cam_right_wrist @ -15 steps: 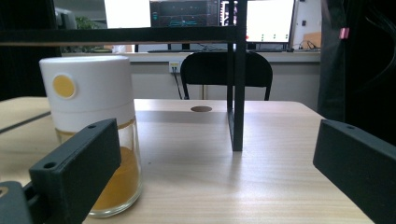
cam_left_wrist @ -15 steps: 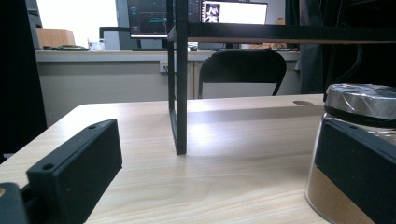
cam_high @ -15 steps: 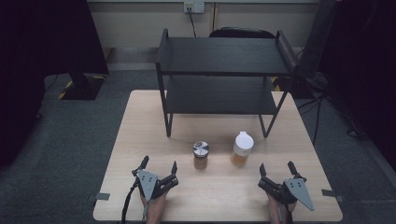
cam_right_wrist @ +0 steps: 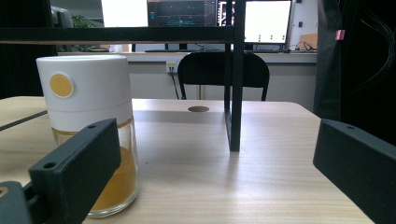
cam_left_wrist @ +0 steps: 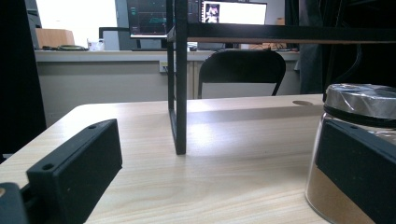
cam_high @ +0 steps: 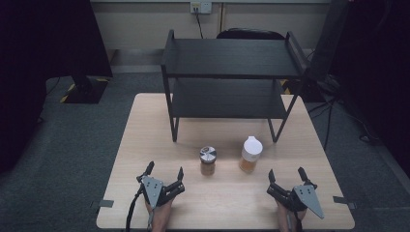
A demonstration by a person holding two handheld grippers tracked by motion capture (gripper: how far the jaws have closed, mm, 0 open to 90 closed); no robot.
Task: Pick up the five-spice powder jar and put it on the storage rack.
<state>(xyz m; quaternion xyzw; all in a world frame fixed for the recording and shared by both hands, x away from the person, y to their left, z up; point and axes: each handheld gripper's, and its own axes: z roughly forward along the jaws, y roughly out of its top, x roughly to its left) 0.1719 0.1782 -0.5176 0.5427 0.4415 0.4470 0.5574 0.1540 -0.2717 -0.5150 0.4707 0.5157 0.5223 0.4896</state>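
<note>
Two jars stand on the wooden table (cam_high: 145, 145) in front of a black two-tier shelf (cam_high: 232, 63). One is a short jar of brown powder with a silver lid (cam_high: 208, 160); the other is a taller glass jar with a white cap (cam_high: 251, 154) holding orange contents. My left gripper (cam_high: 165, 170) rests near the front edge, open, just left of the silver-lidded jar (cam_left_wrist: 359, 100), which its right jaw partly hides. Also resting at the front edge, my right gripper (cam_high: 285, 172) is open, right of the white-capped jar (cam_right_wrist: 86, 93). Both pairs of jaws, left (cam_left_wrist: 215, 177) and right (cam_right_wrist: 215, 172), hold nothing.
The shelf's front legs (cam_left_wrist: 180, 79) (cam_right_wrist: 236, 74) stand on the table just beyond the jars. A black chair (cam_high: 249, 34) sits behind the table. Dark objects and cables flank it on the grey floor (cam_high: 72, 145). Bare tabletop lies between the two grippers.
</note>
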